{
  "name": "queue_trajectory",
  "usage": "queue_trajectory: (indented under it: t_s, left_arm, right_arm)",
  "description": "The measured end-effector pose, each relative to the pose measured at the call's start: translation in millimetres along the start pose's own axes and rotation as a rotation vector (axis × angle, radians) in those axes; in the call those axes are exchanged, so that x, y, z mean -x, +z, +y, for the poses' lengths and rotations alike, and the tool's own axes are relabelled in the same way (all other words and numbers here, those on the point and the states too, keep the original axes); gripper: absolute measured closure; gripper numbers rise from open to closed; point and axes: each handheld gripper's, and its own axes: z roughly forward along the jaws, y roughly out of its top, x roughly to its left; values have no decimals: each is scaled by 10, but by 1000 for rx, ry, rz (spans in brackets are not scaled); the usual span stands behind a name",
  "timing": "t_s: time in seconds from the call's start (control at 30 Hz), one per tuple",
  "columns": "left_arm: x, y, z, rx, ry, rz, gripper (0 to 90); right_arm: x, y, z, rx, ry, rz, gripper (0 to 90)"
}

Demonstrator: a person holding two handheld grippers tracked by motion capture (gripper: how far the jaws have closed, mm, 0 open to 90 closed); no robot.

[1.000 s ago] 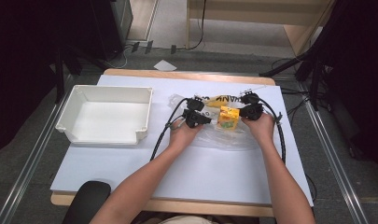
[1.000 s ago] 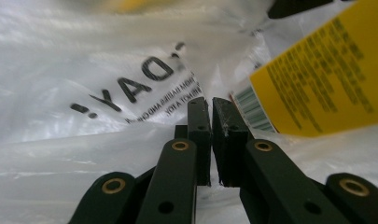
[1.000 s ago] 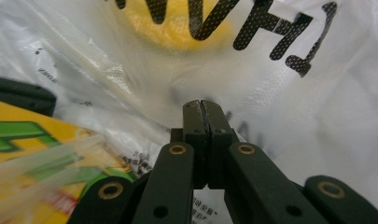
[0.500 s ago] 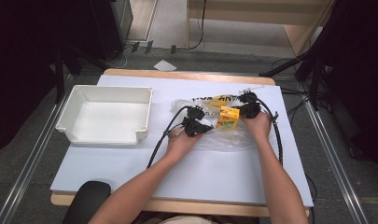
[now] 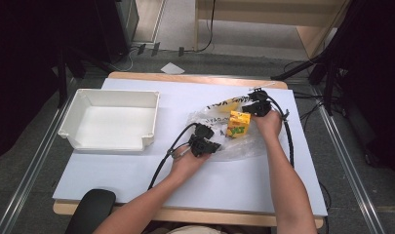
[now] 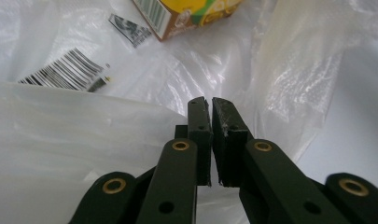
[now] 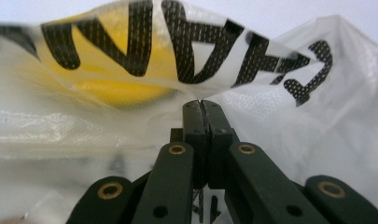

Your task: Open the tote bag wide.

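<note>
- Two grippers clench the clear plastic bag [image 5: 219, 131]: left gripper [image 6: 210, 105], right gripper [image 7: 205, 105].
- Yellow carton [image 5: 238, 124] cut off in the left gripper view; bag print blurred.

Bag [image 5: 234, 141]: thin clear plastic film, glossy, crinkled, w/ black print + barcode. Carton [image 5: 238, 124]: printed card, yellow, semi-gloss. Tray [image 5: 151, 122] near bench left edge: white plastic, smooth, matt. Bench top [image 5: 136, 170]: white, matt, smooth; front edge looks like wood. Left gripper [image 6: 210, 103] + right gripper [image 7: 205, 103]: matt black plastic, brass-coloured pins.
</note>
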Motion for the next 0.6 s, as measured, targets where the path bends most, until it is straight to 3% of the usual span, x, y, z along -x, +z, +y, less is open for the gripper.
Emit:
queue_trajectory:
  t_s: [0.33,0.6]
  left_arm:
    - [48,-46,-69,-21,12,-18,867]
    - [13,-131,-149,-21,15,-18,864]
  right_arm:
    - [63,64,40,43,19,2,900]
    - [84,136,87,84,70,-12,900]
